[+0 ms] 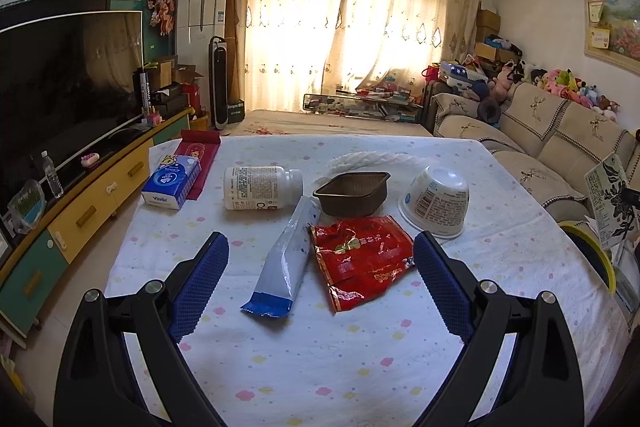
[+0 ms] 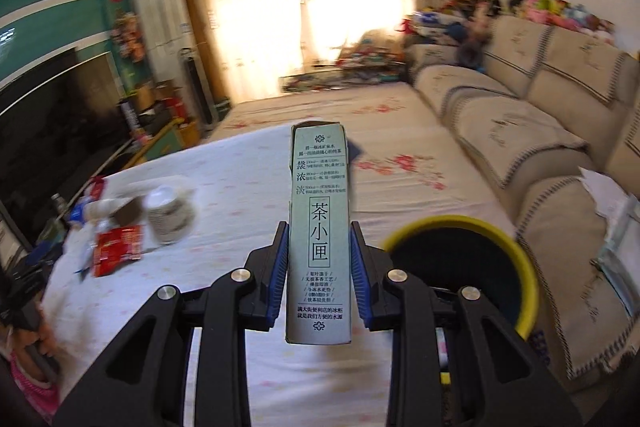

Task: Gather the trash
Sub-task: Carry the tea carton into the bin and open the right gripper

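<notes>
Blue, knobbly rubber pads line the left tongs (image 1: 320, 255), which are spread wide and grip nothing, hovering above the bench (image 1: 320, 367) and its white cloth dotted with pastel flowers. Between the two pads lie a flattened blue-and-white tube (image 1: 286, 259), crimped at its near end, and just to its right a crinkled red foil wrapper (image 1: 360, 259); the two look to be touching, though I cannot be sure. Beyond them sits a dark, ribbed plastic tray (image 1: 352, 193) with rounded corners, and to its right an upturned white paper bowl (image 1: 436, 201) with printed text. A white plastic bottle (image 1: 260, 187) lies on its side left of the tray, and a blue tissue pack (image 1: 172, 185) rests further left. A twisted white rope (image 1: 368, 159) curls behind the tray.

In the right wrist view, the right tongs (image 2: 319, 263) are clamped on a tall, pale green cardboard carton (image 2: 319, 227) printed with Chinese characters, held upright by its narrow sides. Just to its right is a round bin (image 2: 520, 267) with a yellow rim and black interior, near the beige sofa (image 2: 520, 131).
</notes>
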Demonstrator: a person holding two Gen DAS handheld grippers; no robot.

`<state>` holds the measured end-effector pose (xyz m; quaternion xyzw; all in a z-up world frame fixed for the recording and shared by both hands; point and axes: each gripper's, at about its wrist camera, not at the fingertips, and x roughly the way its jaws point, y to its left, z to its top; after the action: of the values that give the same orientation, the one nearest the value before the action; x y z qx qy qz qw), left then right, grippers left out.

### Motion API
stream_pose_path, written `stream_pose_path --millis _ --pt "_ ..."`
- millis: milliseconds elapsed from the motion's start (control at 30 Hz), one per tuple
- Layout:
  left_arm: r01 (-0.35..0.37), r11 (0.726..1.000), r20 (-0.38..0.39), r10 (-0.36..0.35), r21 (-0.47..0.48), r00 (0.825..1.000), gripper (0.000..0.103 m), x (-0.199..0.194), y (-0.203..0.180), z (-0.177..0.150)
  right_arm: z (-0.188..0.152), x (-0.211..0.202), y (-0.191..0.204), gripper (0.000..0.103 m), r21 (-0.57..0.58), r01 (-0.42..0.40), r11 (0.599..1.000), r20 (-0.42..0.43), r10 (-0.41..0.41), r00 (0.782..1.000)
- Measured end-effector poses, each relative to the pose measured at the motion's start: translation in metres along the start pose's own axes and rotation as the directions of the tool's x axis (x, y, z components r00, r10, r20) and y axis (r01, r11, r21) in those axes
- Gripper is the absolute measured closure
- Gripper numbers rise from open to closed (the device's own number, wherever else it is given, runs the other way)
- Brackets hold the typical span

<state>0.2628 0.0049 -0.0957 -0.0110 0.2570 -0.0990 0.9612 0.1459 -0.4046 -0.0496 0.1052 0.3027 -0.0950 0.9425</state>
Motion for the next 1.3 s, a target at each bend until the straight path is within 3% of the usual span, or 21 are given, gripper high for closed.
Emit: stream_pose_path --millis 200,467,933,1033,1300 --pt "0.003 1.000 -0.007 -0.003 0.011 1.000 0.011 0.003 -0.003 -0.001 -0.016 0.032 -0.069 0.075 0.103 0.148 0.984 -0.074 -0.141 0.987" --pt "-0.002 0.999 -0.030 0.003 0.039 1.000 0.011 0.009 -0.008 -0.003 -0.037 0.068 -0.092 0.074 0.119 0.222 0.968 -0.152 -0.203 0.967" --pt "-0.003 0.999 -0.067 0.006 0.046 0.998 0.011 0.020 -0.011 -0.004 -0.041 0.064 -0.083 0.068 0.116 0.192 0.975 -0.136 -0.176 0.975" --pt "0.028 0.999 -0.097 -0.024 0.038 0.995 0.011 0.024 -0.014 -0.002 -0.042 0.067 -0.082 0.064 0.112 0.179 0.978 -0.145 -0.162 0.976" --pt "-0.017 0.991 -0.138 0.034 0.129 0.990 0.011 0.043 -0.010 0.021 -0.042 0.071 -0.076 0.064 0.115 0.150 0.982 -0.155 -0.131 0.979"
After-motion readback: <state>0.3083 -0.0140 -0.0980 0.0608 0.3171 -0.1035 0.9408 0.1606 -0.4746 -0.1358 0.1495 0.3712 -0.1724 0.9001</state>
